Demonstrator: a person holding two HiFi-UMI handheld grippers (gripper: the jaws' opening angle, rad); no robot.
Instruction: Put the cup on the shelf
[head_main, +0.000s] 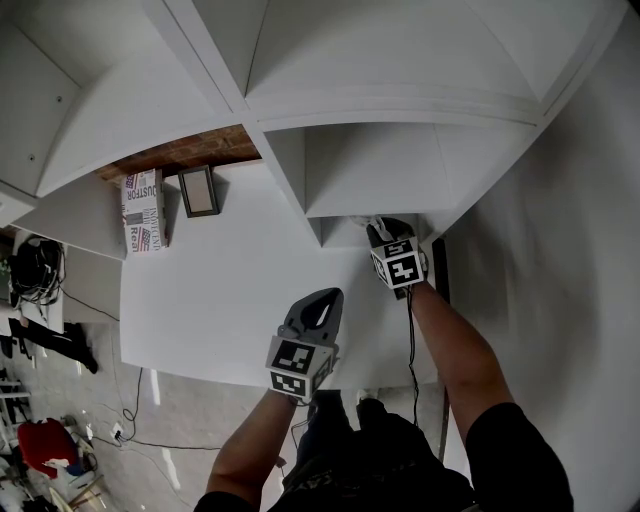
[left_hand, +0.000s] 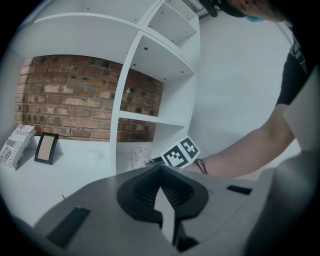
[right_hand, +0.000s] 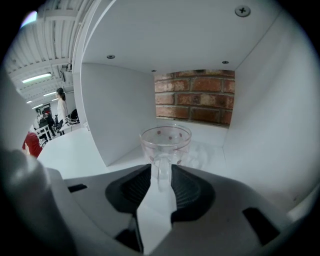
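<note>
A clear glass cup (right_hand: 166, 142) with small red dots stands upright on the floor of the bottom compartment (right_hand: 212, 137) of the white shelf unit (head_main: 370, 170), its handle turned toward me. My right gripper (right_hand: 161, 170) reaches into that compartment; its jaws stand apart on either side of the handle without pressing on it. In the head view the right gripper (head_main: 385, 232) has its tips inside the shelf. The left gripper view shows the cup (left_hand: 140, 158) beside the right gripper's marker cube (left_hand: 181, 152). My left gripper (head_main: 325, 298) hangs over the white table, shut and holding nothing.
A small picture frame (head_main: 198, 190) and a printed box (head_main: 142, 210) lean against the brick wall (left_hand: 65, 100) at the table's far left. The white tabletop (head_main: 220, 290) lies left of the shelf. People stand far off (right_hand: 60, 107) beyond the table's edge.
</note>
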